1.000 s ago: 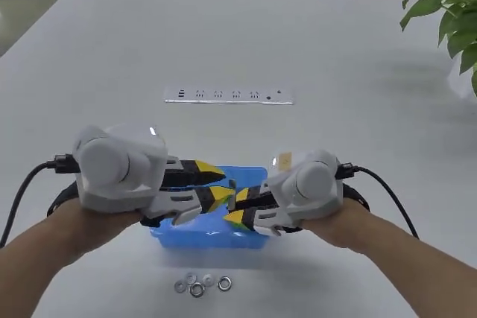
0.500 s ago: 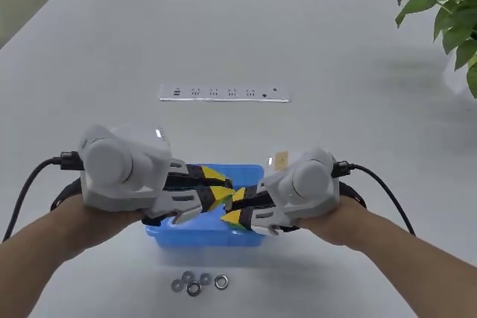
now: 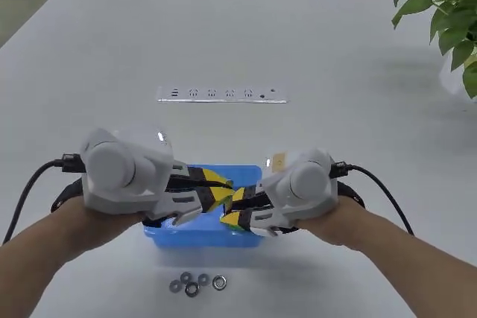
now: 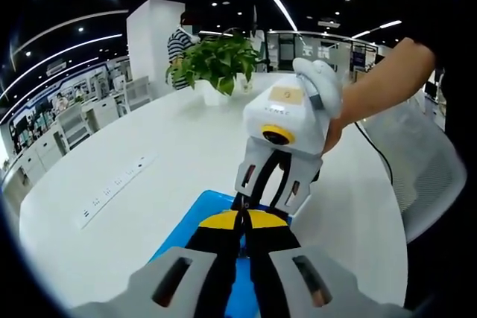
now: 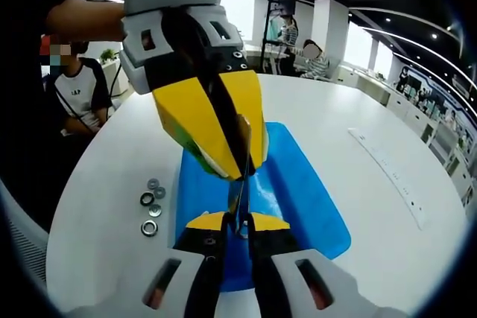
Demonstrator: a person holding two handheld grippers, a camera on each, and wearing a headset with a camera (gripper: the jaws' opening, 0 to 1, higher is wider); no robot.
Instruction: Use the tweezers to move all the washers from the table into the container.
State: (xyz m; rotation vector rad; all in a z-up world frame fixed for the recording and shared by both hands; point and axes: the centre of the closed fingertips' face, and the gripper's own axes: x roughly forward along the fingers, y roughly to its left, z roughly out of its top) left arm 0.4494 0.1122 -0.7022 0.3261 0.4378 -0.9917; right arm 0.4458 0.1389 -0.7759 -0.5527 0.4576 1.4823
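Both grippers meet tip to tip over the blue container (image 3: 200, 233). My left gripper (image 3: 223, 183) comes in from the left and my right gripper (image 3: 230, 212) from the right. In the right gripper view thin metal tweezers (image 5: 240, 184) run from my right gripper (image 5: 238, 225) up into the yellow jaws of the left gripper (image 5: 243, 170). Both pairs of jaws look shut on the tweezers. Several washers (image 3: 195, 284) lie in a small cluster on the table just in front of the container, and again as washers (image 5: 150, 211) left of the container (image 5: 298, 191).
A white power strip (image 3: 221, 94) lies across the middle of the white table (image 3: 335, 109). A potted plant (image 3: 447, 13) stands at the far right. Seated people (image 5: 74, 87) and office furniture are beyond the table's edge.
The head view has shifted slightly. Both grippers stay tip to tip over the container, and the washers lie as before.
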